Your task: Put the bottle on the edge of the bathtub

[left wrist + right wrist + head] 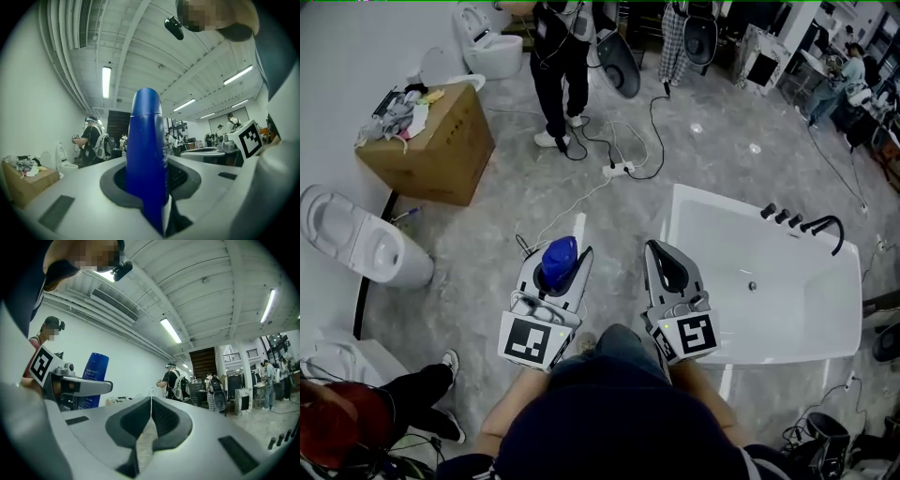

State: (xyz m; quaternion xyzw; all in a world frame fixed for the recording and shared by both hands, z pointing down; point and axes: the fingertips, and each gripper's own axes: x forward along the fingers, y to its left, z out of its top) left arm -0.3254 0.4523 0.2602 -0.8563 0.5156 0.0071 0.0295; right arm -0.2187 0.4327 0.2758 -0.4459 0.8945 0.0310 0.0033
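- White rectangular bathtub [787, 354]: lying to the right, rim waiting bare.
- Left gripper [558, 270]: jaws clamping the bottle, hovering short of the tub.
- Right gripper [667, 267]: jaws pressing together, carrying nothing.
- Tall blue plastic bottle [560, 255]: likely risking toppling off the narrow rim.

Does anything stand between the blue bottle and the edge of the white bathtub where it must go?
Only the shut, empty right gripper: in the head view it hangs between the blue plastic bottle, held in the left gripper, and the white bathtub's near rim. That rim looks bare.
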